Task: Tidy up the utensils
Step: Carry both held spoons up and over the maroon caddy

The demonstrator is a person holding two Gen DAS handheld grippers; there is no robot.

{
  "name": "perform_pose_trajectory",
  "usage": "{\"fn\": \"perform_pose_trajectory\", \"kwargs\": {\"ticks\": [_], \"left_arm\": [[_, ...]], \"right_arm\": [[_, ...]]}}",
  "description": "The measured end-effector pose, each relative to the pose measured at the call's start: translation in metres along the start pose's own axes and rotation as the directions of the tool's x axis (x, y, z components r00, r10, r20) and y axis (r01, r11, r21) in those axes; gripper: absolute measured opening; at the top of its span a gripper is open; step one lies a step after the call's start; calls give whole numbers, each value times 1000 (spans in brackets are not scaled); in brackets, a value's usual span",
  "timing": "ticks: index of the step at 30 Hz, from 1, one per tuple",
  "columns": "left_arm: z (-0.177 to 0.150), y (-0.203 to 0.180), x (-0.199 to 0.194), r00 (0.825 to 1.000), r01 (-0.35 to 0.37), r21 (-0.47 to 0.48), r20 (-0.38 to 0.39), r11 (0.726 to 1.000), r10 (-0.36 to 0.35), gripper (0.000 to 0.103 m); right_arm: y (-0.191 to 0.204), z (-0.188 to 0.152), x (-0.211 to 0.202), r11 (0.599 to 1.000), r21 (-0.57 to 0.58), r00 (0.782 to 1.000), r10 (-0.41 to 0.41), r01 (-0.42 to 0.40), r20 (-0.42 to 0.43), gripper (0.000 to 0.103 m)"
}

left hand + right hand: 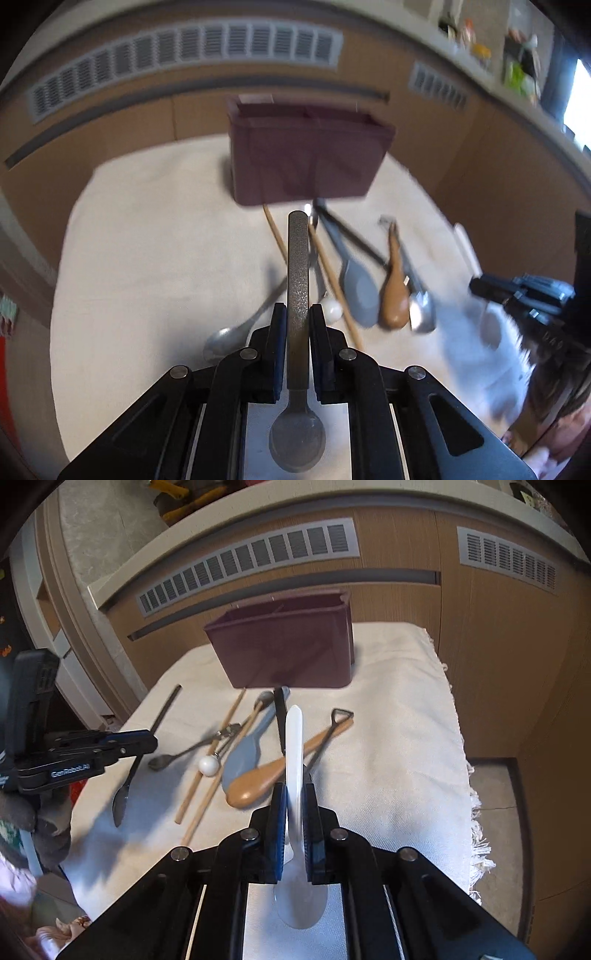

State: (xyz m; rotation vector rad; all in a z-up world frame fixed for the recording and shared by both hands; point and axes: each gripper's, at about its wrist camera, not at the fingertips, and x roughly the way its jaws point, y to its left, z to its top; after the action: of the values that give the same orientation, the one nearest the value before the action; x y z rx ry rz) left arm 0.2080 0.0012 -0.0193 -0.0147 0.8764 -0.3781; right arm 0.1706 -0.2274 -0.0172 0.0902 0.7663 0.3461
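My left gripper [298, 310] is shut on a metal spoon [298, 266] with a textured handle. The handle points ahead toward the maroon bin [306, 162] and the bowl lies back near the camera. My right gripper [294, 790] is shut on a white plastic spoon [294, 738], held the same way, handle forward. Both are above the white cloth [399, 738]. In the right wrist view the left gripper [149, 743] shows at the left with its dark spoon [123, 794] hanging through it. The right gripper [480, 286] appears blurred at the right of the left wrist view.
Loose on the cloth in front of the bin [284, 653] lie a grey spatula [243, 753], a wooden spoon [266, 779], chopsticks [207, 775], a white ball-ended utensil [209, 765], a small metal spoon [229, 332] and a black-handled tool [280, 716]. A wooden cabinet with vents [243, 557] stands behind.
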Motion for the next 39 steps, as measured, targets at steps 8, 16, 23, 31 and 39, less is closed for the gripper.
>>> {"fn": "perform_pose_trajectory", "kwargs": {"ticks": [8, 16, 23, 31, 39], "left_arm": [[76, -25, -94, 914, -15, 7, 405, 1000, 11, 12], [164, -29, -115, 754, -72, 2, 654, 997, 53, 12], [197, 9, -53, 806, 1, -60, 591, 998, 34, 12], [199, 26, 29, 848, 107, -62, 527, 992, -59, 12], [186, 27, 91, 907, 57, -73, 420, 996, -21, 12]], "right_arm": [[22, 105, -76, 999, -51, 932, 0, 20, 362, 7], [22, 205, -70, 998, -61, 846, 26, 8, 533, 7], [9, 229, 14, 1000, -31, 901, 16, -3, 435, 7], [-10, 221, 95, 999, -27, 956, -14, 23, 293, 7], [-18, 202, 125, 998, -35, 974, -37, 46, 224, 7]]}}
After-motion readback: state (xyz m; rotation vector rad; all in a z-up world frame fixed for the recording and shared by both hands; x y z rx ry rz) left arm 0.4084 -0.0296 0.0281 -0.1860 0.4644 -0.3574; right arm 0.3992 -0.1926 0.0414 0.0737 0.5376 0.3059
